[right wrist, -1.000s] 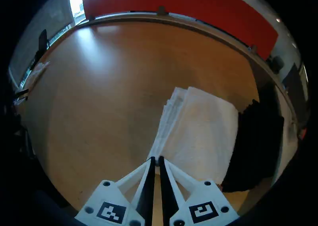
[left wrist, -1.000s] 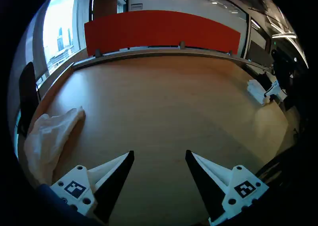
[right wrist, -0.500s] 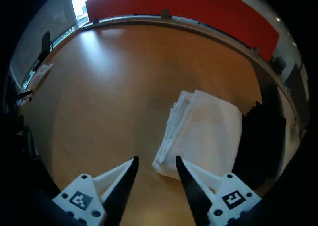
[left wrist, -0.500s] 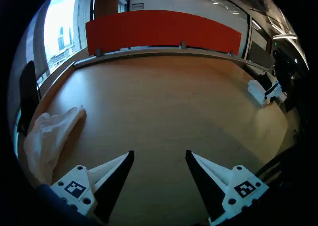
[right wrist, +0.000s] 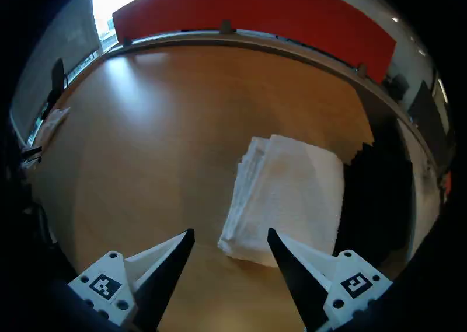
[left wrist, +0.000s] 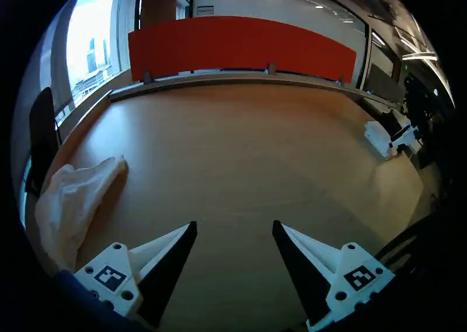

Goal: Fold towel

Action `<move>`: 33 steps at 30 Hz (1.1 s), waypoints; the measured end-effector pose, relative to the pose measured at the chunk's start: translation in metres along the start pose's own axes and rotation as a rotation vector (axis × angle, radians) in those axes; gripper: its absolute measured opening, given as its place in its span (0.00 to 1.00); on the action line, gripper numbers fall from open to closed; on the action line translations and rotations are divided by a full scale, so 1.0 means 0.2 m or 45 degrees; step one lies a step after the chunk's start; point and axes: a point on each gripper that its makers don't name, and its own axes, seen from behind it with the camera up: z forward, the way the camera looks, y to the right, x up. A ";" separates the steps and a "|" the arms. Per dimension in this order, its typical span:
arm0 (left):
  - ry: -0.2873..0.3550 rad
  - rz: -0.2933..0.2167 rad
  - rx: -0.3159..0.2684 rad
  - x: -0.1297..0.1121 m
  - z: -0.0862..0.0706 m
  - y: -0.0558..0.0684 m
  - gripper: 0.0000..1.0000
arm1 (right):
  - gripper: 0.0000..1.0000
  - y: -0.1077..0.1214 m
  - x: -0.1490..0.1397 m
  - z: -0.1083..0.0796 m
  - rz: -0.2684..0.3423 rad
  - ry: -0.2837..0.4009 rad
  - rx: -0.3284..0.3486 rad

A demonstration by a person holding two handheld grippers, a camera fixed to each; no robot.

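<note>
Hovering open just behind the folded towel (right wrist: pixel 292 192), the right hand-held gripper (right wrist: pixel 229 233) seems done with it. The left hand-held gripper (left wrist: pixel 233 224), open too, has a crumpled cloth (left wrist: pixel 70 203) at its left.

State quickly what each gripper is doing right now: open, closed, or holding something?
Left gripper: open, empty.
Right gripper: open, empty; the towel lies just ahead of it.

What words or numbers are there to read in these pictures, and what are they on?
None can be read.
Left hand-held gripper: black-and-white square patterns, not letters.
Right hand-held gripper: same square patterns, no letters.
Small white sign at the back: too small to read.
Folded towel and red panel: plain, no writing.
</note>
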 end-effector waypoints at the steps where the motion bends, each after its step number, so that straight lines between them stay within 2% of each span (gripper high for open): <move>1: 0.000 -0.001 0.000 0.00 0.00 0.00 0.96 | 0.97 0.00 0.00 0.00 0.010 0.003 -0.003; 9: 0.002 -0.019 0.016 -0.01 -0.01 -0.01 0.96 | 0.98 0.01 0.01 -0.01 0.085 0.018 -0.028; 17: 0.003 -0.038 0.029 -0.01 -0.01 -0.03 0.96 | 0.98 0.00 0.02 -0.02 0.166 0.082 -0.071; 26: 0.000 -0.037 0.030 0.00 -0.01 -0.02 0.96 | 0.98 0.04 0.08 -0.08 0.286 0.207 -0.171; 33: -0.006 -0.031 0.024 0.00 -0.01 -0.02 0.96 | 0.98 0.04 0.13 -0.11 0.321 0.313 -0.214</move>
